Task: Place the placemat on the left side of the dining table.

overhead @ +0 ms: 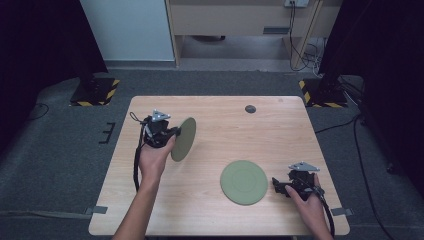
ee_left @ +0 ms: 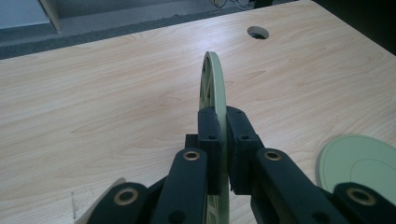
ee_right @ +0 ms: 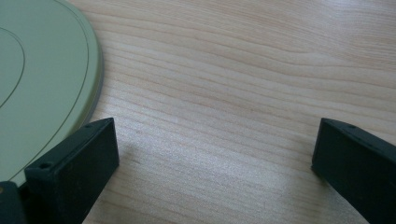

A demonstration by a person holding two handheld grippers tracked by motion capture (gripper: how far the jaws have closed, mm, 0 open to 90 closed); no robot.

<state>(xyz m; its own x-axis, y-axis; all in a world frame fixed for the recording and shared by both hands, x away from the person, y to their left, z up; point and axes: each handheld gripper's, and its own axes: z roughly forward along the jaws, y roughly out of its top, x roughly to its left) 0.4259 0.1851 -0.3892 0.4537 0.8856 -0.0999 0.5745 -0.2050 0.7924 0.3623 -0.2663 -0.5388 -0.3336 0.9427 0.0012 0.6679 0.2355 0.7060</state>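
Note:
Two round green plates are on this wooden table. My left gripper [overhead: 172,134] is shut on the rim of one green plate [overhead: 183,139], which it holds on edge above the table's left part; in the left gripper view the plate [ee_left: 215,79] rises edge-on between the two pads, and my left gripper [ee_left: 226,140] clamps it. The second green plate [overhead: 244,182] lies flat at the front centre-right. My right gripper [overhead: 276,186] rests just right of that plate, jaws wide apart. In the right gripper view my right gripper [ee_right: 215,154] has only bare wood between its jaws, the flat plate [ee_right: 42,79] beside its left jaw.
A round cable hole [overhead: 250,109] sits near the table's far edge [overhead: 215,98], seen too as a cable hole [ee_left: 258,32] in the left gripper view. Dark stands with striped bases [overhead: 95,92] flank the table's far corners. Carpet floor surrounds the table.

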